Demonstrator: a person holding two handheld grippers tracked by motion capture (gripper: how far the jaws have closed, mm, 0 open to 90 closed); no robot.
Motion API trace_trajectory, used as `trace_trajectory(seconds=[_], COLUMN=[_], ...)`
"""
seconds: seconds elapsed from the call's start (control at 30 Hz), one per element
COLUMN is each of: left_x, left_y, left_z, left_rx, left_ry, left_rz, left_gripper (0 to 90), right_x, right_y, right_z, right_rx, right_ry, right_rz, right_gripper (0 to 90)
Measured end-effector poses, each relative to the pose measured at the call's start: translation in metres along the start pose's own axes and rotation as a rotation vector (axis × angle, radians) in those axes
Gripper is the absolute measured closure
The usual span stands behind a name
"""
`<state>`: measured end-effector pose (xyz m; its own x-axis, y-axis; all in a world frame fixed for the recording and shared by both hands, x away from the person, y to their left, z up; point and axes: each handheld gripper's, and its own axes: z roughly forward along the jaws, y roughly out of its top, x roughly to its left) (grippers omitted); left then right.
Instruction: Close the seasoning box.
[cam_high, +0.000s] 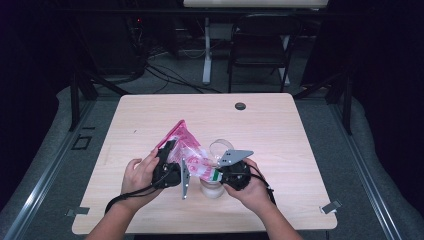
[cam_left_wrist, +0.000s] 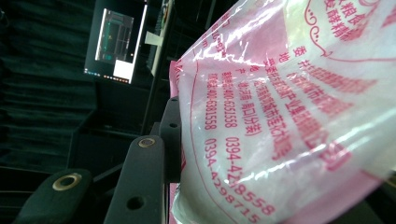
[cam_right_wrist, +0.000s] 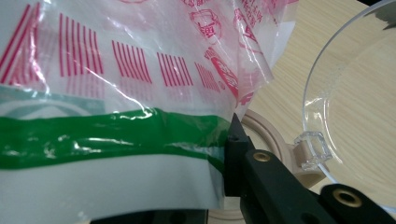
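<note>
You hold the pink printed bag (cam_high: 187, 150) above the table (cam_high: 280, 135), over the beige container (cam_high: 212, 189), with both grippers. Your left gripper (cam_high: 172, 152) clamps its pink edge and your right gripper (cam_high: 220, 172) is closed on its green-striped end. The right gripper view shows the container's clear lid (cam_right_wrist: 355, 116) hinged open beside the bag, while the left gripper view shows red printed numbers on the bag.

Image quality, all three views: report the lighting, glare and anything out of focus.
High view: the table is evenly lit, the room around it dark, and the picture is soft. Left gripper view: the pink printed bag is close, its print slightly blurred, with glare streaks on the film against a dim background. Right gripper view: white glare lines cross the bag; the clear lid rim at the right is soft.
</note>
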<state>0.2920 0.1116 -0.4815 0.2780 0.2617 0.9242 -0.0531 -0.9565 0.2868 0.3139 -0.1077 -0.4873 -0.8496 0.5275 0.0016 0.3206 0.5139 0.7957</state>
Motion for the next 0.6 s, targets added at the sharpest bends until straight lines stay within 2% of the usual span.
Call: trace_trajectory(seconds=[0.47,0.6], left_x=[-0.016,-0.023], left_y=[-0.012,-0.015], left_z=[0.003,0.003], left_rx=[0.004,0.015], left_ry=[-0.036,-0.053], left_rz=[-0.121,-0.126], left_gripper=[65.6,65.7], right_x=[0.002,0.002], right_y=[0.000,-0.001], right_z=[0.002,0.004], right_rx=[0.006,0.012], right_ry=[-0.008,-0.012], right_rz=[-0.006,-0.010], right_gripper=[90.0,90.0])
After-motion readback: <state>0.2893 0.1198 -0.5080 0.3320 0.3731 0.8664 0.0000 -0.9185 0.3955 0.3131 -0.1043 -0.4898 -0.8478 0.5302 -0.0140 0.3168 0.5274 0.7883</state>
